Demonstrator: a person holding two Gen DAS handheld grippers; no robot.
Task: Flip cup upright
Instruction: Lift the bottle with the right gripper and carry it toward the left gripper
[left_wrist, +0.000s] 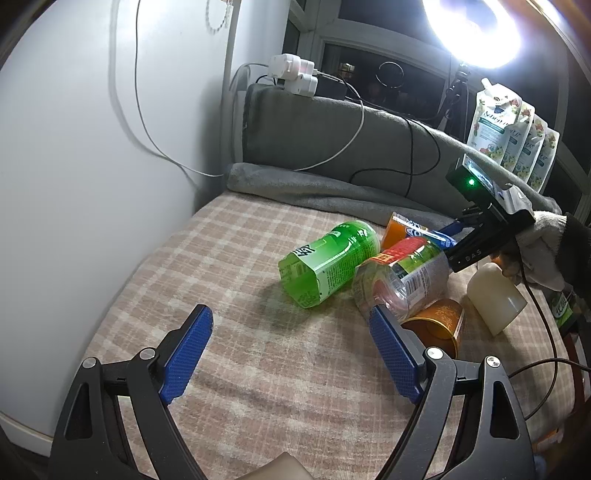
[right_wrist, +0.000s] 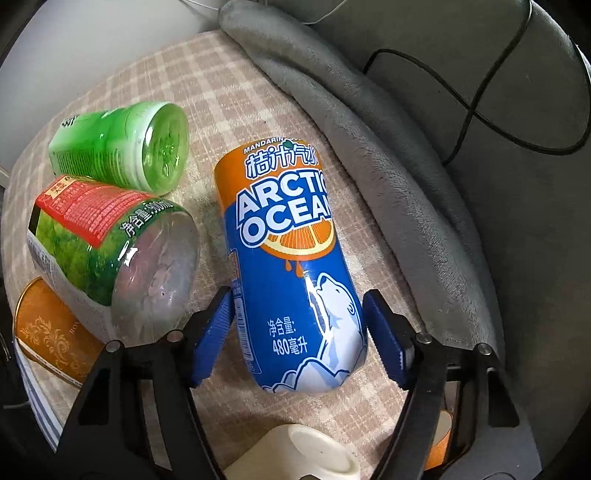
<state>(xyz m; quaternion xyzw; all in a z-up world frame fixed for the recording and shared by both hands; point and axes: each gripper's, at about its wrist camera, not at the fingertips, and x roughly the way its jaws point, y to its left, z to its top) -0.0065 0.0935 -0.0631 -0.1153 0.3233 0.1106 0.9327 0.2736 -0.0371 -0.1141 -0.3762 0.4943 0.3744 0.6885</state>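
Observation:
Several cups made from cut bottles lie on their sides on a plaid cloth. An orange-and-blue "Arctic Ocean" cup (right_wrist: 295, 266) lies between the fingers of my right gripper (right_wrist: 295, 332), which is open around its closed end, pads close to its sides. It shows partly in the left wrist view (left_wrist: 410, 230) behind the others. A green cup (left_wrist: 328, 262) (right_wrist: 122, 147) and a clear cup with a red and green label (left_wrist: 402, 277) (right_wrist: 110, 251) lie side by side. My left gripper (left_wrist: 291, 350) is open and empty, in front of the green cup.
A gold tin (left_wrist: 436, 325) (right_wrist: 48, 332) and a cream cup (left_wrist: 495, 295) (right_wrist: 306, 454) lie near the clear cup. A grey blanket roll (left_wrist: 314, 188) (right_wrist: 369, 155) borders the cloth's far side. Cables, a power strip (left_wrist: 291, 74), refill pouches (left_wrist: 513, 136) and a ring light (left_wrist: 476, 26) stand behind.

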